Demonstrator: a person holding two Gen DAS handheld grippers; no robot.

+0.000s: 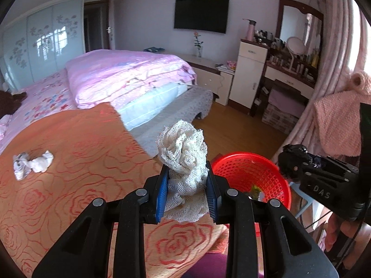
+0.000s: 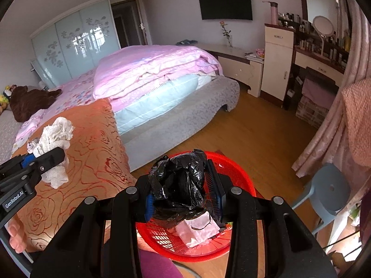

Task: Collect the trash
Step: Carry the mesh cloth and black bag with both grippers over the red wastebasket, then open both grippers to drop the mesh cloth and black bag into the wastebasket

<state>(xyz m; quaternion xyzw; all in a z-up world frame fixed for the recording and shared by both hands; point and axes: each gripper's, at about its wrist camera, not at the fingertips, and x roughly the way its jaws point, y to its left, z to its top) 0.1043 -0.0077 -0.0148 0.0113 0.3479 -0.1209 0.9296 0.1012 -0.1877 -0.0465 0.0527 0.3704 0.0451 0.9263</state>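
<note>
My left gripper point(image 1: 186, 180) is closed on one wad of white netted cloth point(image 1: 183, 148) above the near corner of the orange rose-patterned bedspread point(image 1: 76, 162), just beside that edge, where bare wood floor point(image 2: 250, 134) opens toward the dresser. My right gripper point(image 2: 183, 185) is clamped on one crumpled black plastic bag point(image 2: 179, 183) directly over the one red basket point(image 1: 250, 173), which sits just off the bed corner and already holds a pale pink wrapper point(image 2: 197, 229). One crumpled white tissue point(image 1: 32, 164) lies on the bedspread, well apart from both grippers.
</note>
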